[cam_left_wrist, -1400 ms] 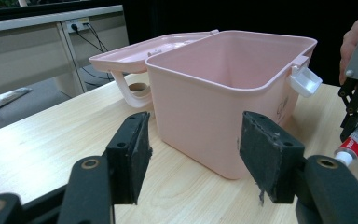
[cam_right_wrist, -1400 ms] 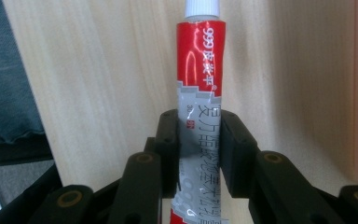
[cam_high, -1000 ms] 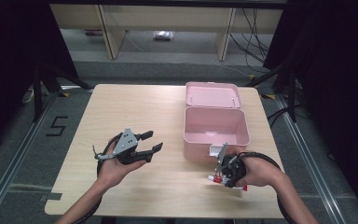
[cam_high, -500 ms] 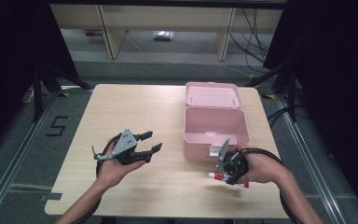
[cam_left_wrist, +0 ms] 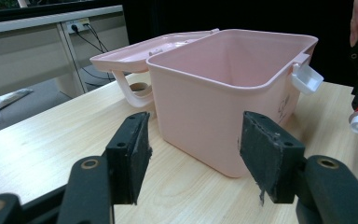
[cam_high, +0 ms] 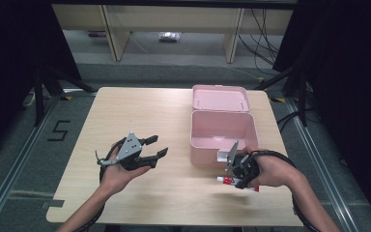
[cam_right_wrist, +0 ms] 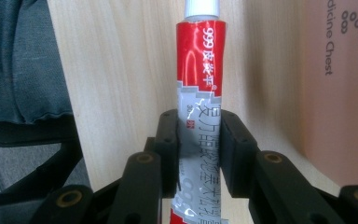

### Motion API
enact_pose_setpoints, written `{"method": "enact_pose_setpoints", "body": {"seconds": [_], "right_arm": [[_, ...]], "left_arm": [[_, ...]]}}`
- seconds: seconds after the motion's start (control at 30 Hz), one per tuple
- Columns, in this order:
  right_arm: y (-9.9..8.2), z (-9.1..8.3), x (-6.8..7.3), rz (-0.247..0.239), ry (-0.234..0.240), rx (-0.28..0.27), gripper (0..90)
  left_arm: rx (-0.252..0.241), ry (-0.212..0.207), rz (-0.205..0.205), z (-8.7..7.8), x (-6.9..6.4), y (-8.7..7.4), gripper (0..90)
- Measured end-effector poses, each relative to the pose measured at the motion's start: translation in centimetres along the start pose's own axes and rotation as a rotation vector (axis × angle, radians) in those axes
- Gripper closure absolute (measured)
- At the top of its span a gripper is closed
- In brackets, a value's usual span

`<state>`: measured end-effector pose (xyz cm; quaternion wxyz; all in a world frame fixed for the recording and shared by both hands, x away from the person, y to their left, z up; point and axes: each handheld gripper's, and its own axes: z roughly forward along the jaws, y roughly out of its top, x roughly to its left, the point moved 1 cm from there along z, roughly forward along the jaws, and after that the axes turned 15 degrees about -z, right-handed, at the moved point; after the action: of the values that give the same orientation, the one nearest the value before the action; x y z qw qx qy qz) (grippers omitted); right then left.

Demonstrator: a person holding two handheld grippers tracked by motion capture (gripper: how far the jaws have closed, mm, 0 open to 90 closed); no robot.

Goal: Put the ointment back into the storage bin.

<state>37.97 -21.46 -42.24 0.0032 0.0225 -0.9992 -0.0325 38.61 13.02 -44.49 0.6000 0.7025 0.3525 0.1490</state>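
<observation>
Right now the wooden table [cam_high: 140, 111] lies under both my hands, and on its far right part stands the pink box [cam_high: 222, 133], its lid [cam_high: 220, 98] thrown back flat behind it and a small white latch [cam_left_wrist: 306, 78] sticking out from its near rim. Just in front of that box, near the table's right front, my right gripper [cam_high: 233, 176] holds a tube [cam_right_wrist: 200, 93] of ointment: red at the cap end, grey further down, with a white cap [cam_right_wrist: 202, 7]. Both pads press against the grey part from either side, and the tube runs straight out along the jaws, above the tabletop and beside the box wall. Over on the left, well apart from the box, my left gripper [cam_high: 155, 147] rests in my upturned palm, its jaws wide apart with nothing between them, pointing toward the box.
</observation>
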Motion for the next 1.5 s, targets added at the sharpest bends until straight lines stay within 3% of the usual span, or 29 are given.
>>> {"method": "enact_pose_setpoints", "body": {"seconds": [0.07,0.13,0.2,0.27,0.33,0.47,0.53,0.63,0.9,0.97,1.03,1.17,1.2,1.27,1.43,1.5], "right_arm": [[0.1,-0.1,-0.1,-0.018,-0.001,-0.003,72.3],[0.1,-0.3,0.0,0.0,0.001,0.006,72.3],[0.2,-0.5,-0.2,-0.025,0.005,-0.004,72.3],[0.2,-0.7,0.0,-0.009,0.002,0.0,72.3],[0.2,-0.8,-0.3,-0.047,-0.002,-0.014,72.3],[0.2,-1.2,-0.2,0.003,-0.001,-0.002,72.3],[0.1,-1.2,-0.5,-0.026,0.006,-0.009,72.3],[0.1,-1.3,-0.4,0.003,0.001,0.0,72.3],[0.2,-1.6,-0.5,-0.009,-0.003,0.0,72.3],[0.2,-1.7,-0.8,-0.047,-0.008,-0.008,72.3],[0.3,-1.9,-0.6,-0.016,-0.007,-0.003,72.3],[0.4,-2.3,-0.7,-0.024,-0.009,-0.005,72.3],[0.4,-2.2,-0.9,-0.073,-0.014,-0.03,72.3],[0.4,-2.3,-1.2,-0.106,-0.018,-0.039,72.3],[0.6,-2.9,-1.0,-0.065,-0.018,-0.028,72.3],[0.6,-3.1,-1.1,-0.077,-0.018,-0.032,72.3]], "left_arm": [[0.0,0.0,0.002,0.0,0.0,0.0,41.6],[-0.001,-0.001,0.003,0.0,0.0,0.0,41.6],[-0.001,-0.001,0.004,0.1,0.0,0.1,41.6],[-0.014,-0.013,-0.002,0.3,-0.2,0.1,41.5],[-0.003,-0.006,0.01,0.2,-0.3,0.2,41.4],[0.0,-0.005,0.009,0.2,-0.2,0.2,41.3],[-0.003,-0.004,0.009,0.2,-0.2,0.2,41.3],[-0.002,-0.005,0.009,0.2,-0.2,0.1,41.2],[-0.012,-0.003,0.01,0.1,-0.2,0.1,41.5],[-0.013,-0.001,0.009,0.1,-0.2,0.1,41.5],[-0.011,-0.001,0.01,0.1,-0.2,0.1,41.4],[-0.014,0.0,0.01,0.0,-0.1,0.2,41.4],[-0.015,0.001,0.008,0.0,-0.1,0.2,41.4],[-0.012,0.0,0.011,0.0,-0.1,0.1,41.4],[-0.011,-0.003,0.008,0.1,-0.2,0.1,41.4],[-0.021,-0.011,0.004,0.2,-0.2,0.0,41.4]]}}
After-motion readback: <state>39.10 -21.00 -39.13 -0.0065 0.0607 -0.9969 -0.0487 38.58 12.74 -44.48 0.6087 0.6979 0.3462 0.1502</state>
